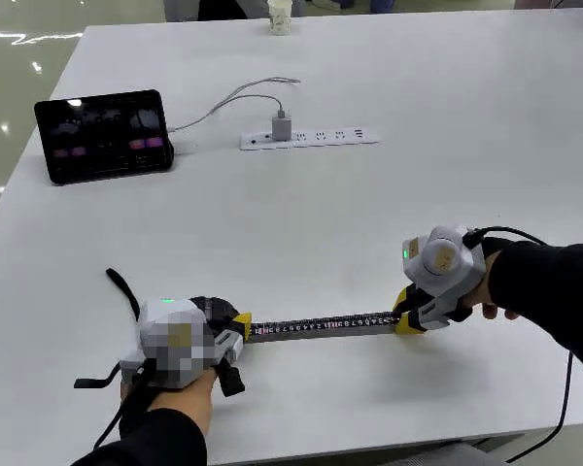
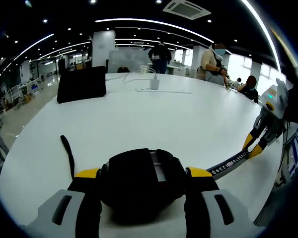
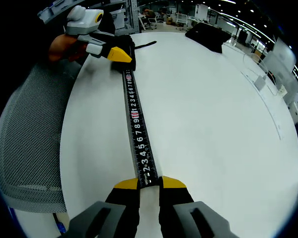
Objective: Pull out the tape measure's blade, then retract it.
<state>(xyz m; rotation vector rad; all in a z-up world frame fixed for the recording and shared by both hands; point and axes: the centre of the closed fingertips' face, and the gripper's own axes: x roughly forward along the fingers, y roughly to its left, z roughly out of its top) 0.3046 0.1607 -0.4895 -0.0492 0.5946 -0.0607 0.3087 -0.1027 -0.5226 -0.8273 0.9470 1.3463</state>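
On the white surface (image 1: 369, 223), near its front edge, the left tool (image 1: 235, 335) clamps the chunky black tape measure case (image 2: 139, 181). Its dark numbered blade (image 3: 136, 129) runs flat to the right tool (image 3: 149, 184), which pinches the tip. A black tablet (image 1: 104, 134) sits farther back.

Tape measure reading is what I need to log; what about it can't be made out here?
- Black numbered blade's end hook: right gripper view, hidden between the right gripper's shut jaws.
- Blade numbers: head view, too small.
- Black rounded case's mouth: left gripper view, behind the left gripper's jaw.
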